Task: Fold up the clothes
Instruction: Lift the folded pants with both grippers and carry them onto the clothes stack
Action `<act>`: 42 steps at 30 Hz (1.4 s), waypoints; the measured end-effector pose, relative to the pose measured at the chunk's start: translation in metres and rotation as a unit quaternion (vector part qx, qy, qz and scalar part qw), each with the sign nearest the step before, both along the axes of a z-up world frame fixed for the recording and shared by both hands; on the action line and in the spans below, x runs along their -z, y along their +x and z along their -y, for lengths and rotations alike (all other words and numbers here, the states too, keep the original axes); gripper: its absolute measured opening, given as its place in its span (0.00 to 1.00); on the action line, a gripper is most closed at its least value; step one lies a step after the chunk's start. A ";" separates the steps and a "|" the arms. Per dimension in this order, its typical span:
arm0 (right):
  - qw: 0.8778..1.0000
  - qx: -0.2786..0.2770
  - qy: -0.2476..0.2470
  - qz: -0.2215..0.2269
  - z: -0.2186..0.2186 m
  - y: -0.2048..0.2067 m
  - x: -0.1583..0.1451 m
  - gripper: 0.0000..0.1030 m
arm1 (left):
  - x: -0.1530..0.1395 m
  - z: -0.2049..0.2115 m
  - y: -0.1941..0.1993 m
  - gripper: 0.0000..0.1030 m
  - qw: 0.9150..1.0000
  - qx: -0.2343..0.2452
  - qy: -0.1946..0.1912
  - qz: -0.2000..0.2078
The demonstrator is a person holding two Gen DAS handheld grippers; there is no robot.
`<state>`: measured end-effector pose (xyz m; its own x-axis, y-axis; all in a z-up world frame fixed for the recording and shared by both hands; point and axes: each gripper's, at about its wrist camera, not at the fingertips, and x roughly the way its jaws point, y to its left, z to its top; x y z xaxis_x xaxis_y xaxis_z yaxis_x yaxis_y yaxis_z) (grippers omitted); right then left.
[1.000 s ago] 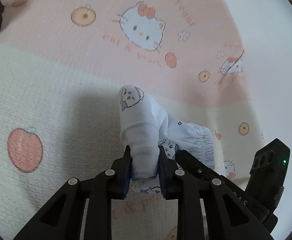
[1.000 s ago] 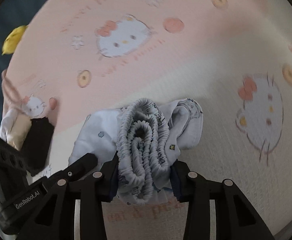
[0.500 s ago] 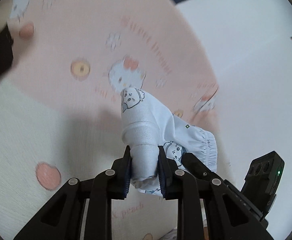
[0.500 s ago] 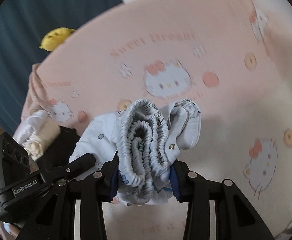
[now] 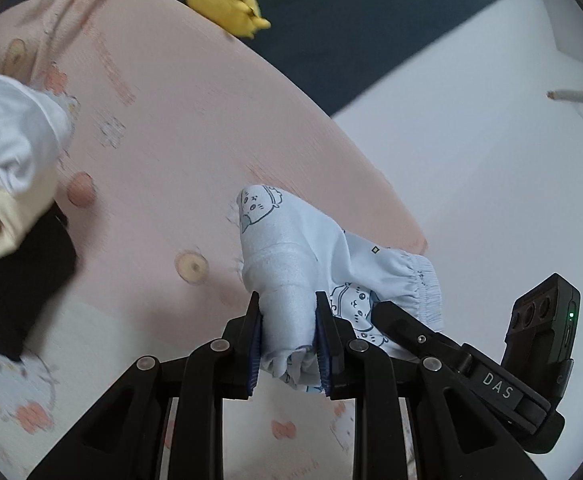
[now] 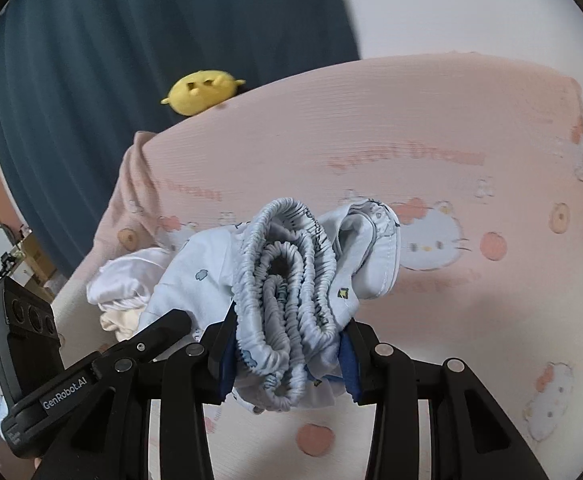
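Pale blue printed shorts (image 5: 291,264), bunched and lifted clear of the pink bedspread (image 5: 179,128), clamped at one end by left tongs (image 5: 289,344) and at gathered waistband by right tongs (image 6: 287,356), probably for shaking out before folding.

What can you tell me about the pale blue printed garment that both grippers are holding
The pale blue garment is small, soft knit cloth printed with little cartoon animals, with a gathered elastic band. It is bunched and folded, lifted off the pink bedspread. The left gripper clamps a smooth folded end; the right gripper clamps the stacked elastic edges. Both pairs of jaws press on the cloth, which sticks out beyond them.
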<state>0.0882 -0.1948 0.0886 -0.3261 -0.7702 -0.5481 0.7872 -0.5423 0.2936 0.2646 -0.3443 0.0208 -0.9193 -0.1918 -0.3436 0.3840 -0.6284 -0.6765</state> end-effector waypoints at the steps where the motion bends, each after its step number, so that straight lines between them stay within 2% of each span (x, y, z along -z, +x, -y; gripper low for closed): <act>1: 1.000 -0.005 0.001 0.001 0.011 0.000 -0.002 0.40 | -0.001 0.010 0.002 0.20 1.000 -0.004 -0.001 -0.001; 8: 0.998 -0.052 -0.010 0.017 0.077 -0.013 -0.014 0.40 | -0.013 0.069 0.023 0.20 0.999 -0.042 -0.006 -0.005; 14: 0.996 -0.087 -0.006 0.011 0.137 -0.005 -0.019 0.40 | -0.029 0.117 0.040 0.20 0.997 -0.072 -0.012 0.010; 17: 0.994 -0.109 -0.020 0.017 0.165 0.002 -0.026 0.40 | -0.041 0.137 0.056 0.20 0.996 -0.090 -0.022 0.012; 24: 0.982 -0.161 -0.062 0.075 0.215 0.018 -0.041 0.40 | -0.068 0.171 0.109 0.20 0.989 -0.140 -0.050 0.011; 29: 0.968 -0.196 -0.071 0.143 0.250 0.028 -0.033 0.40 | -0.066 0.192 0.137 0.20 0.984 -0.167 -0.050 0.024; 34: 0.957 -0.215 -0.054 0.185 0.281 0.039 -0.010 0.40 | -0.051 0.217 0.150 0.20 0.981 -0.187 -0.031 0.036; 38: 0.956 -0.223 -0.041 0.187 0.296 0.045 -0.002 0.40 | -0.042 0.231 0.158 0.20 0.981 -0.192 -0.019 0.034; 42: 0.957 -0.233 -0.038 0.168 0.307 0.051 -0.001 0.40 | -0.034 0.237 0.162 0.20 0.980 -0.199 -0.011 0.027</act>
